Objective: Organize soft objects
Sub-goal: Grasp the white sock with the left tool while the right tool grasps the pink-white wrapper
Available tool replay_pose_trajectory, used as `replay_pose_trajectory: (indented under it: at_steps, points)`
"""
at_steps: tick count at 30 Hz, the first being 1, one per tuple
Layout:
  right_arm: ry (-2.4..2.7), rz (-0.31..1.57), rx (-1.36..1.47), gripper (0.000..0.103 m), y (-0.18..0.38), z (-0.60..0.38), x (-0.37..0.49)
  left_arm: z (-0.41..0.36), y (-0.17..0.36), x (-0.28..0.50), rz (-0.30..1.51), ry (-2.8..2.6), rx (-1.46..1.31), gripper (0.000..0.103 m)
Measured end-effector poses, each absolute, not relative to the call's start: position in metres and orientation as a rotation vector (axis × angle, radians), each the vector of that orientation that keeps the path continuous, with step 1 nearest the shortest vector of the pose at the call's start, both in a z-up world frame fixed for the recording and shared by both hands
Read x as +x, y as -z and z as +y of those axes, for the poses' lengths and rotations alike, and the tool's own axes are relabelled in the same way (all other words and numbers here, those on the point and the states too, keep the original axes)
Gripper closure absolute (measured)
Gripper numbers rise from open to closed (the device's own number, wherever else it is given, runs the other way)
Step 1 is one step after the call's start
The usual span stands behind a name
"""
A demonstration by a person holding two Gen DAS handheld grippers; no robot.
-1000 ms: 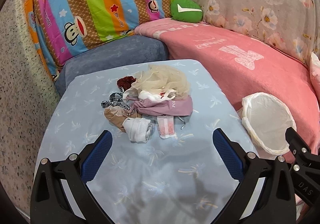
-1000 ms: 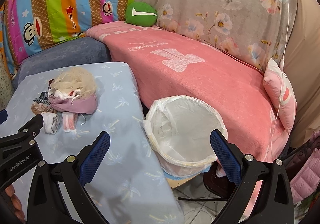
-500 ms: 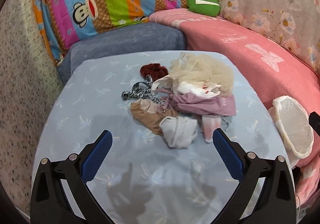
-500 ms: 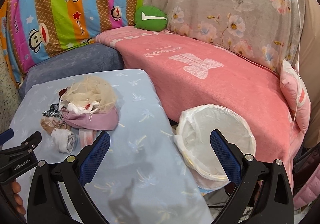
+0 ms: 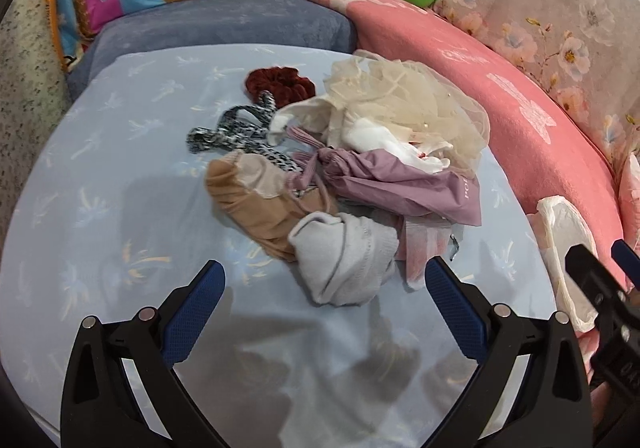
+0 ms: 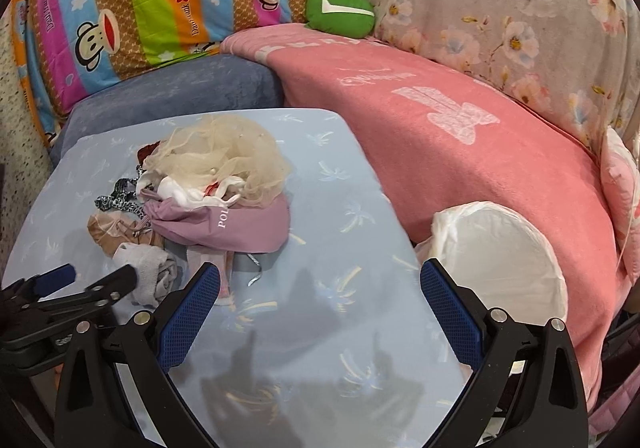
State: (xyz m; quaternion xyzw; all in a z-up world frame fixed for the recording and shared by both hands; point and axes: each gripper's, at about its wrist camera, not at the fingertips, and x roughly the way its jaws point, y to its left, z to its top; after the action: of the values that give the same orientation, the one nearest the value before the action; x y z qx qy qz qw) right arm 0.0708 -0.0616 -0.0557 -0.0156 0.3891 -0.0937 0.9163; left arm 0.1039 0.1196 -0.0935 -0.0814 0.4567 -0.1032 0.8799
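Socks (image 5: 346, 260) — a grey-white bundle, long axis running away from the left gripper (image 5: 325, 290) — lie at the clothes pile's (image 5: 360, 151) near edge on the blue table (image 5: 100, 167). Both grippers (right (image 6: 320, 298)) gape wide, holding nothing; the white-lined basket (image 6: 504, 260) beside the table looks empty.

Right hand-held gripper (image 6: 320, 300) wide open over bare blue bench (image 6: 328, 207); clothes pile (image 6: 200, 199) ahead-left, white-lined basket (image 6: 500, 260) off the right edge beside the bench.
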Motion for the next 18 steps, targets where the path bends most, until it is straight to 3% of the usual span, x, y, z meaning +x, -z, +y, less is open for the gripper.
replay_pose_trajectory:
  at_steps: [3, 5, 7, 8, 11, 18]
  points:
    - [0.182, 0.819, -0.04, 0.007, 0.064, -0.057, 0.078, 0.116, 0.102, 0.111, 0.988, 0.236, -0.181, 0.022]
    - [0.173, 0.835, -0.039, 0.01, 0.07, -0.056, 0.082, 0.116, 0.104, 0.114, 0.998, 0.251, -0.183, 0.04]
    - [0.166, 0.851, -0.04, 0.013, 0.076, -0.054, 0.085, 0.118, 0.106, 0.114, 1.005, 0.266, -0.194, 0.049]
    - [0.158, 0.859, -0.039, 0.017, 0.079, -0.052, 0.087, 0.119, 0.106, 0.113, 1.007, 0.274, -0.201, 0.059]
    - [0.118, 0.887, -0.036, 0.027, 0.09, -0.044, 0.093, 0.125, 0.104, 0.113, 1.009, 0.287, -0.211, 0.072]
    - [0.002, 0.953, 0.013, 0.05, 0.114, -0.022, 0.108, 0.137, 0.095, 0.111, 0.984, 0.299, -0.21, 0.082]
